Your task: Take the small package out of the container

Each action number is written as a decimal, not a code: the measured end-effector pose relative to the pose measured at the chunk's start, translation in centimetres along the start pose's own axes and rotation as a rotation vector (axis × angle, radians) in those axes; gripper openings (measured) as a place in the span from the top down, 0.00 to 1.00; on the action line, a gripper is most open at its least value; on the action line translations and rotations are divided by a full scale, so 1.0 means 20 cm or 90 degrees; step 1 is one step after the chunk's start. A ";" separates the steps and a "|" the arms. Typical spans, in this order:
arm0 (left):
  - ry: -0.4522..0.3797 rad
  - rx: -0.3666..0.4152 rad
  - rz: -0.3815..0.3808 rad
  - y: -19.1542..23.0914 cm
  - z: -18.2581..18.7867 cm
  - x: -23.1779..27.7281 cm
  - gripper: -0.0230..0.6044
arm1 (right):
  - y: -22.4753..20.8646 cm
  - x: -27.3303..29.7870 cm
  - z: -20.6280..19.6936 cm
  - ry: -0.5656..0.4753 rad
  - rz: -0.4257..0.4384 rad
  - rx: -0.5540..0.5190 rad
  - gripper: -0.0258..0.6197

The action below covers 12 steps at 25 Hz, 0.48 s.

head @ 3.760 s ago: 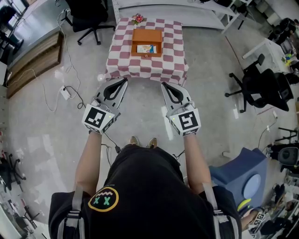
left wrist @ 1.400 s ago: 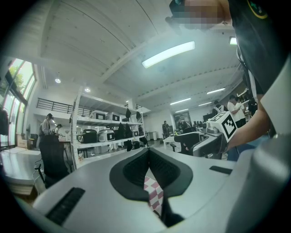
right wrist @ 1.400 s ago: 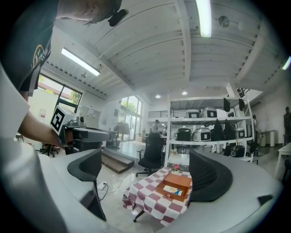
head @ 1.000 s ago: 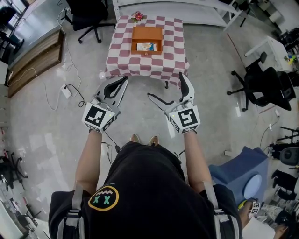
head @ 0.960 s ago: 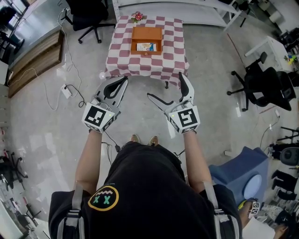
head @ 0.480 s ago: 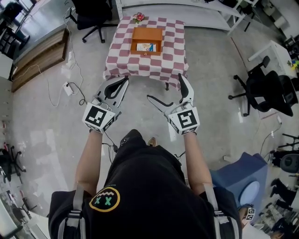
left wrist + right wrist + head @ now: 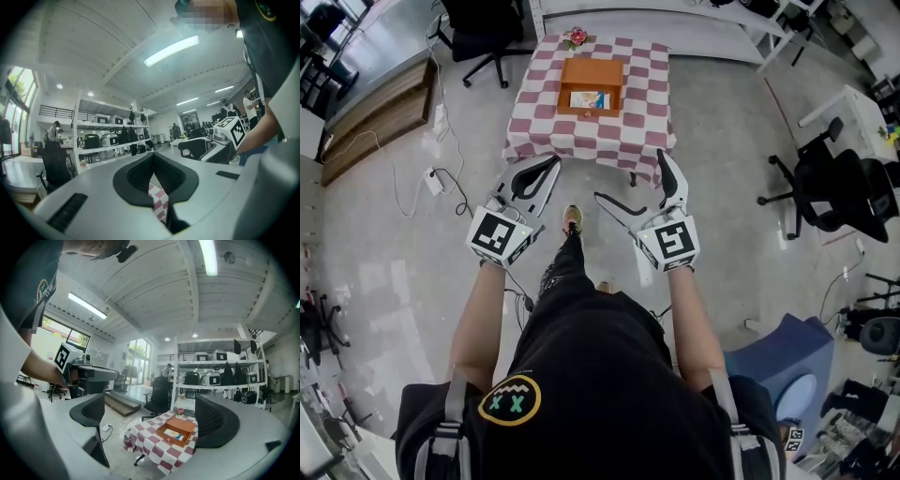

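An open orange wooden box [image 7: 592,87] sits on a small table with a red-and-white checked cloth [image 7: 639,131] ahead of me. A small light package [image 7: 588,98] lies inside the box; the right gripper view shows it too [image 7: 175,434]. My left gripper [image 7: 551,165] is held above the floor short of the table, jaws shut and empty. My right gripper [image 7: 629,180] is level with it, jaws spread wide, nothing between them. Both are well short of the box.
A small pink flower ornament [image 7: 577,37] stands behind the box. Black office chairs [image 7: 825,178] stand at the right and behind the table [image 7: 483,33]. A cable and plug [image 7: 431,183] lie on the floor at left. A wooden step [image 7: 366,117] lies at far left.
The right gripper's jaws, shut 3.8 s ago, stand wide apart now. My foot has stepped forward between the grippers, and the table has come slightly nearer.
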<state>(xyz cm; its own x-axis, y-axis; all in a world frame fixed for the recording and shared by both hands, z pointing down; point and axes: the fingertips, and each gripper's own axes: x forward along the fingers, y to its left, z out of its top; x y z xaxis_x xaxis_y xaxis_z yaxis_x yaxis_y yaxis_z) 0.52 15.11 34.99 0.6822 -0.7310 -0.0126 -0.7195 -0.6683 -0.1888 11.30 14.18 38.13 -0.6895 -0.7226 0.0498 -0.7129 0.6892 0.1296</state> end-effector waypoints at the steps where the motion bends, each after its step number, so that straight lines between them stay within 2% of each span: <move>1: 0.001 -0.002 -0.001 0.02 -0.02 0.02 0.94 | -0.02 0.03 -0.02 0.002 0.001 0.001 0.04; 12: 0.009 -0.029 -0.010 0.47 -0.24 0.39 0.94 | -0.34 0.52 -0.17 0.040 -0.006 0.011 0.04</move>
<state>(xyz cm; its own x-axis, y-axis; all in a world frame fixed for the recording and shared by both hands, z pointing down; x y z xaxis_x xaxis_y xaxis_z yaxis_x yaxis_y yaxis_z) -1.57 2.49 37.76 0.6917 -0.7222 0.0041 -0.7143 -0.6850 -0.1436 9.33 1.79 41.18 -0.6737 -0.7307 0.1102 -0.7218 0.6827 0.1137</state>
